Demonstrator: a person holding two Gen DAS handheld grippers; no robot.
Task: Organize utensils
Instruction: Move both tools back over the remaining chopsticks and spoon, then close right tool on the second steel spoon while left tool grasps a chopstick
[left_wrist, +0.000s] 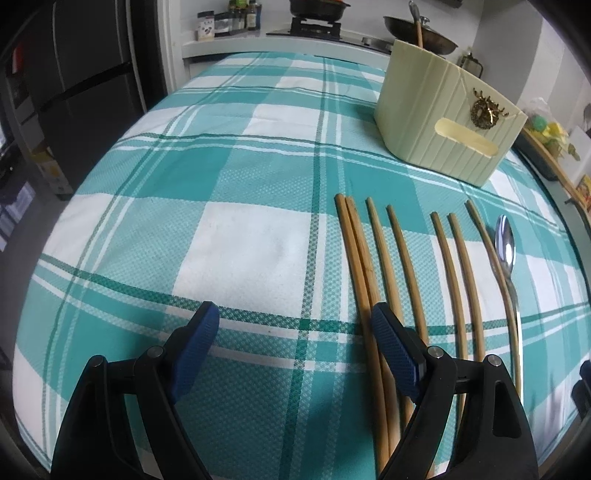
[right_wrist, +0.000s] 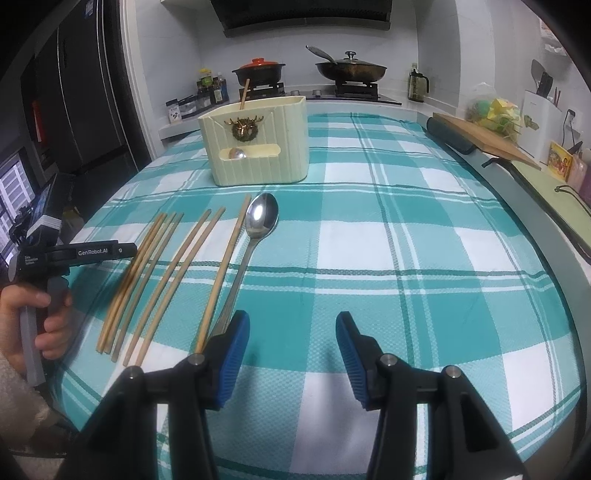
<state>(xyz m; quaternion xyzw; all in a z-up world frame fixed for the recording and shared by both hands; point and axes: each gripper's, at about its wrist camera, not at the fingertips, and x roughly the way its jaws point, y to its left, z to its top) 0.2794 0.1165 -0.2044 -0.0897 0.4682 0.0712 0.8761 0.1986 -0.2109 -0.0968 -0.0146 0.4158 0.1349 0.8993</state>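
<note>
1. Left wrist view. Left hand-held gripper (left_wrist: 295, 343): jaws spread wide, nothing between the pads. Chopsticks (left_wrist: 406, 266): seven wooden sticks laid roughly parallel on the checked surface (left_wrist: 221, 258), long axes running away from the camera toward the cream holder (left_wrist: 439, 122). The leftmost pair passes under the right-side finger (left_wrist: 395, 350); the gap itself lies to their left. Spoon (left_wrist: 506, 251) outermost on the right, bowl pointing toward the holder.

2. Right wrist view. Right hand-held gripper (right_wrist: 291, 354): jaws half spread, empty. Spoon (right_wrist: 258, 229) and nearest chopstick (right_wrist: 221, 273) lie just left of its left finger (right_wrist: 232, 362), handles toward the camera. Remaining sticks lie further left, nearer the left hand-held gripper (right_wrist: 74, 258). Judged: right hand nearer the spoon, left nearer the sticks.
</note>
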